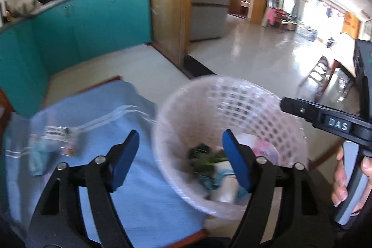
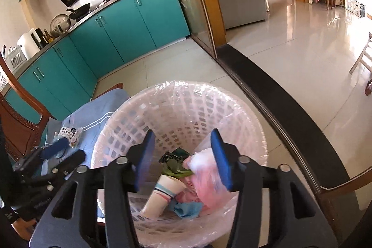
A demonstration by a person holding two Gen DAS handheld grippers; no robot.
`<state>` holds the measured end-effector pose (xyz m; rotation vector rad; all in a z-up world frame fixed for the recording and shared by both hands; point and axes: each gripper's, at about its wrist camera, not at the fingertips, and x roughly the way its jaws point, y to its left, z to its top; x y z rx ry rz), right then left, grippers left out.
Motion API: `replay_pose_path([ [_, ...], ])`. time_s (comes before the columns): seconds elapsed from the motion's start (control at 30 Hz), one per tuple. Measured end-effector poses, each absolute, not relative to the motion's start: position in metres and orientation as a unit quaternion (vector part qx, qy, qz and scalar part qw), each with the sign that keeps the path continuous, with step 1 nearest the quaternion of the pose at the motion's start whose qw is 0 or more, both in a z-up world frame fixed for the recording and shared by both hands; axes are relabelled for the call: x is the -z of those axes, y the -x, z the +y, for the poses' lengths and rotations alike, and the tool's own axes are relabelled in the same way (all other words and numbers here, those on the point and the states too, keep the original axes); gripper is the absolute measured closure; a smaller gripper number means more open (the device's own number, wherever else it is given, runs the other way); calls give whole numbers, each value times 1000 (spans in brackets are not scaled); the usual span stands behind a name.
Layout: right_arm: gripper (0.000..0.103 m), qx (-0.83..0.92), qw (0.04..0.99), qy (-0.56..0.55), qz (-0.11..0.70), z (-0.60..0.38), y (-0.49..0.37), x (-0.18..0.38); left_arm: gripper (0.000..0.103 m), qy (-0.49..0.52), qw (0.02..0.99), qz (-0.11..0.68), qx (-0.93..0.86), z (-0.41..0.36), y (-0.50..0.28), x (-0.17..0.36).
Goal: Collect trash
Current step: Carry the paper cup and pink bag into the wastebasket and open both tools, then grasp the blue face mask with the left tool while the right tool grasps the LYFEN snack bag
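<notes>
- Both grippers, left gripper (image 1: 180, 162) and right gripper (image 2: 183, 159), are standing apart and empty over the white plastic lattice basket (image 2: 244, 108), where trash is lying.
- The printed clear wrapper (image 1: 59, 138) is still waiting on the blue cloth (image 1: 139, 190); a careless reach is risking tipping the basket.

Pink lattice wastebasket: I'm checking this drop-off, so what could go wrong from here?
1. The pink lattice wastebasket stands beside the table's edge, so a gripper knock might tip it.
2. A printed wrapper lies on the blue cloth, uncollected; it may be missed.
3. The open right gripper and left gripper hover close together and could collide.
</notes>
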<state>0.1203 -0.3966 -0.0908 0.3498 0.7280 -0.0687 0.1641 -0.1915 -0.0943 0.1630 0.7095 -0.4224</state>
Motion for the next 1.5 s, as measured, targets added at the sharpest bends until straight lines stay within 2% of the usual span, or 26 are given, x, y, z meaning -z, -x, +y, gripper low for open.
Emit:
replay_pose_path([
  [0.1, 37, 21, 920, -166, 355, -384, -126, 89, 22, -87, 922, 336, 173, -176, -169, 90],
  [0.27, 37, -17, 918, -157, 365, -351, -146, 85, 21, -76, 930, 340, 121, -132, -178, 97],
  [0.33, 37, -46, 916, -148, 370, -328, -157, 82, 21, -57, 937, 341, 54, -90, -189, 104],
  [0.43, 37, -90, 915, -124, 374, -286, -176, 78, 21, -1, 929, 369, -18, -25, -211, 117],
  [0.5, 30, -119, 911, -112, 379, -256, -193, 77, 21, 35, 918, 391, -55, 19, -230, 130],
  [0.63, 29, -167, 898, -108, 393, -203, -234, 81, 22, 64, 901, 427, -40, 52, -262, 152],
  [0.67, 29, -181, 892, -114, 398, -191, -244, 82, 30, 60, 900, 430, -36, 54, -268, 157],
  [0.7, 29, -195, 886, -122, 404, -177, -256, 85, 43, 55, 899, 434, -31, 55, -270, 162],
  [0.77, 29, -213, 876, -127, 414, -150, -277, 90, 60, 52, 891, 450, -10, 54, -277, 173],
  [0.83, 28, -224, 869, -123, 423, -123, -297, 98, 65, 48, 892, 450, -8, 52, -275, 181],
  [0.9, 22, -224, 863, -119, 437, -101, -316, 109, 74, 45, 893, 448, -2, 53, -270, 185],
  [1.2, 21, -169, 835, -84, 516, -55, -352, 167, 90, 62, 895, 443, -3, 64, -241, 183],
  [1.33, 22, -167, 843, -46, 509, -49, -336, 171, 91, 61, 898, 436, -10, 71, -218, 175],
  [1.5, 34, -172, 848, -23, 500, -48, -321, 169, 91, 68, 902, 426, -21, 81, -189, 164],
])
